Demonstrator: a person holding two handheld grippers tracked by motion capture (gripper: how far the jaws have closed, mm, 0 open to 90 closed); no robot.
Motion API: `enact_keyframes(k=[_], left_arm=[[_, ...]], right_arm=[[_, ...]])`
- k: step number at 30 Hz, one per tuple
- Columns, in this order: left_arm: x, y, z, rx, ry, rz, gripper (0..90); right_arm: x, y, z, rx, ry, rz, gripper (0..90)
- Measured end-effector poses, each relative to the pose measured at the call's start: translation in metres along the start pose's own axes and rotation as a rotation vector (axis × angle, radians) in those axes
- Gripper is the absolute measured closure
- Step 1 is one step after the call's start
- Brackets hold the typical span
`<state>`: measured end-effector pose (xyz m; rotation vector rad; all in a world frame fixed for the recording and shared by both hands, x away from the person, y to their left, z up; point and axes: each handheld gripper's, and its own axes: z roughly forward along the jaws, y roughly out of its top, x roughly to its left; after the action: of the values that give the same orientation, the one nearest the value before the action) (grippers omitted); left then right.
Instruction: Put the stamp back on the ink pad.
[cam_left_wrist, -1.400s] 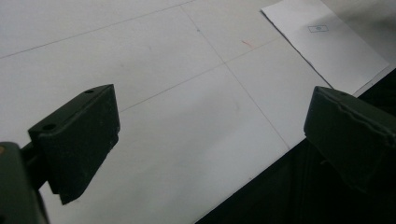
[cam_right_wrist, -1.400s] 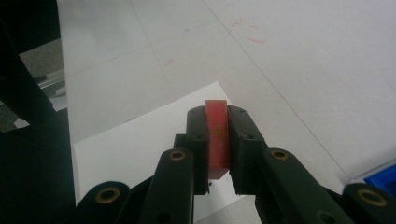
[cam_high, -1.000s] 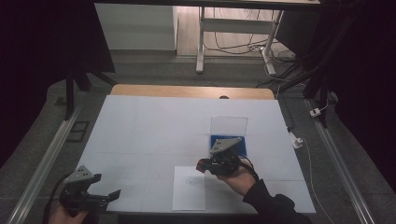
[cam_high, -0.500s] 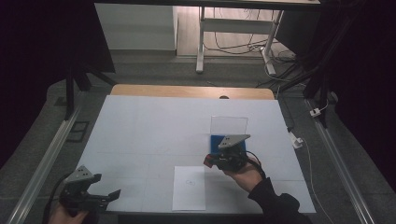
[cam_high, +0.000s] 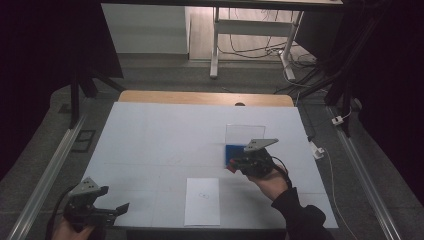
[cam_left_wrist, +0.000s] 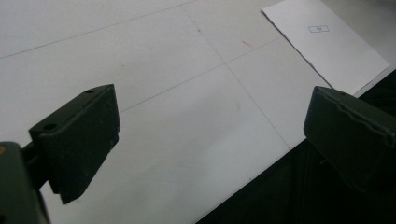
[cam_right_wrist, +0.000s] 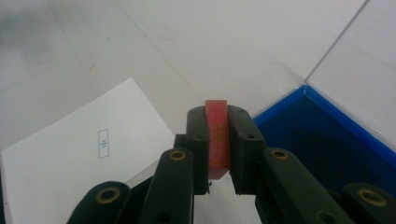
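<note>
Our right gripper (cam_right_wrist: 218, 154), jaws clenched on a thin red block (cam_right_wrist: 217, 135), has carried it from the paper sheet (cam_high: 202, 201) toward the blue tray (cam_high: 236, 151); our left gripper (cam_high: 107, 212) waits, released.

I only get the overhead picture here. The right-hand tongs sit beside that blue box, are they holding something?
Observer: Yes. The right tongs are shut on a thin red block, upright between the jaws.
Operator: Is it over the blue box?
Observer: Not quite; the blue tray lies just beside the tongs, and the white paper sheet on the other side.
Operator: And the left ones?
Observer: The left tongs are open with nothing between them, over the bare table near its edge.
</note>
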<state>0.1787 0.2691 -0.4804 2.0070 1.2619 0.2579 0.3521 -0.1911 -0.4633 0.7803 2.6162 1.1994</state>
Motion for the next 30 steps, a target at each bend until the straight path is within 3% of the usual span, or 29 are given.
enact_keyframes(k=[30], left_arm=[[0.000,0.000,0.000,0.003,0.003,0.002,4.4]], right_arm=[[-0.038,-0.002,-0.006,-0.021,-0.146,0.030,80.3]])
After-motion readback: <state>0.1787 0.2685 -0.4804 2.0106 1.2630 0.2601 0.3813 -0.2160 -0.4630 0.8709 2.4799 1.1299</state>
